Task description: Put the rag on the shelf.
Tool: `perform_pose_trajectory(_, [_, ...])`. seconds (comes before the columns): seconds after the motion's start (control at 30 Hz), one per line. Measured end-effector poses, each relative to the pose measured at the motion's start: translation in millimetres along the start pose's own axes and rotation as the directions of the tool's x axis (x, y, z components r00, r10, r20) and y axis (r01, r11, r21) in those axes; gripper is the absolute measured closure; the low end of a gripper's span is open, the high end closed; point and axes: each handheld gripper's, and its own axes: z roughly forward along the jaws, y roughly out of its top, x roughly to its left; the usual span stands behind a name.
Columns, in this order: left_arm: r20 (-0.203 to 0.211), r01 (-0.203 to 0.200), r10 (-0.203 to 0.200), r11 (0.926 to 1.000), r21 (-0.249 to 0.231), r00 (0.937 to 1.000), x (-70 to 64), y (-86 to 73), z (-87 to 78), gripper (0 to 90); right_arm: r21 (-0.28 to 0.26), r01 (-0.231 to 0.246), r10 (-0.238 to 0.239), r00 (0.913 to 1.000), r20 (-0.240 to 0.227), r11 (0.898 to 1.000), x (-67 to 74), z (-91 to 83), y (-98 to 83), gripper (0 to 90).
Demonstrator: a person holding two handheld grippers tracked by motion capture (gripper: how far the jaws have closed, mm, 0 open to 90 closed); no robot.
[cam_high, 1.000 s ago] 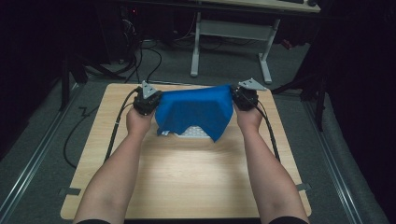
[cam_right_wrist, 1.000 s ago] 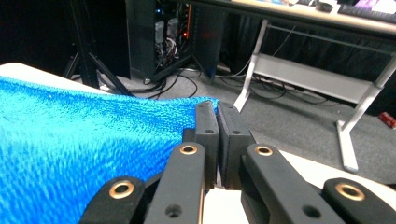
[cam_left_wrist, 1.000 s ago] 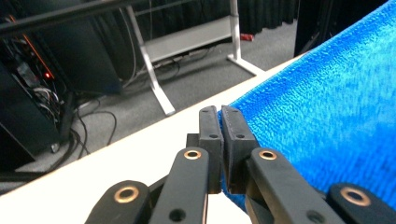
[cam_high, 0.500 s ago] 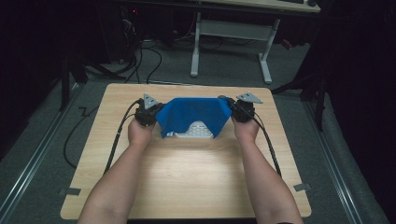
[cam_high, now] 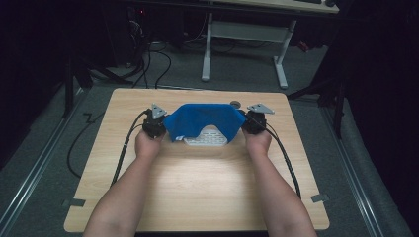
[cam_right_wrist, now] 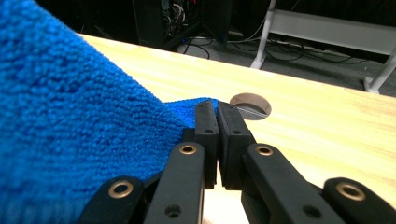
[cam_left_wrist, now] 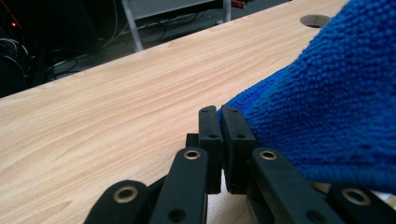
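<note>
A blue terry cloth hangs stretched between my two grippers low over the far half of the wooden table. My left gripper is shut on the cloth's left corner; in the left gripper view its jaws pinch the blue cloth edge. My right gripper is shut on the right corner, and the right gripper view has the jaws closed on the cloth. The cloth partly drapes over a white perforated object lying on the table.
A round cable hole sits in the table near the far edge, also visible as the hole just past my right jaws. Black cables trail from both grippers. A white desk frame stands behind the table.
Both hands have lowered the cloth toward the table and moved slightly closer together. The cloth now sags lower over the white object.
</note>
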Motion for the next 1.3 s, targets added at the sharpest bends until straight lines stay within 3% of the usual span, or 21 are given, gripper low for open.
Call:
perform_pose_trajectory(0.3, [0.020, 0.024, -0.024, 0.9997, 0.007, 0.9995, -0.4, -4.2, 0.7, 86.6, 0.009, -0.033, 0.033, 0.9994, -0.003, 0.999, -2.9, 1.2, -10.4, 87.0])
perform_pose_trajectory(0.43, [0.040, 0.080, -0.080, 0.9968, 0.001, 0.9960, 4.0, -3.5, -1.5, 79.6, 0.005, -0.030, 0.030, 0.9995, 0.000, 1.000, -4.5, -1.3, -7.3, 84.2])
perform_pose_trajectory(0.9, [0.020, 0.118, -0.118, 0.9925, -0.031, 0.9929, 10.7, 3.7, -14.6, 58.4, -0.027, -0.020, 0.020, 0.9998, -0.005, 0.999, -6.1, -13.5, 9.7, 72.1])
perform_pose_trajectory(1.3, [-0.009, 0.150, -0.151, 0.9868, -0.062, 0.9886, 25.5, 13.5, -37.2, 51.8, -0.051, 0.007, -0.007, 1.0000, 0.004, 0.999, -11.4, -34.9, 24.0, 62.7])
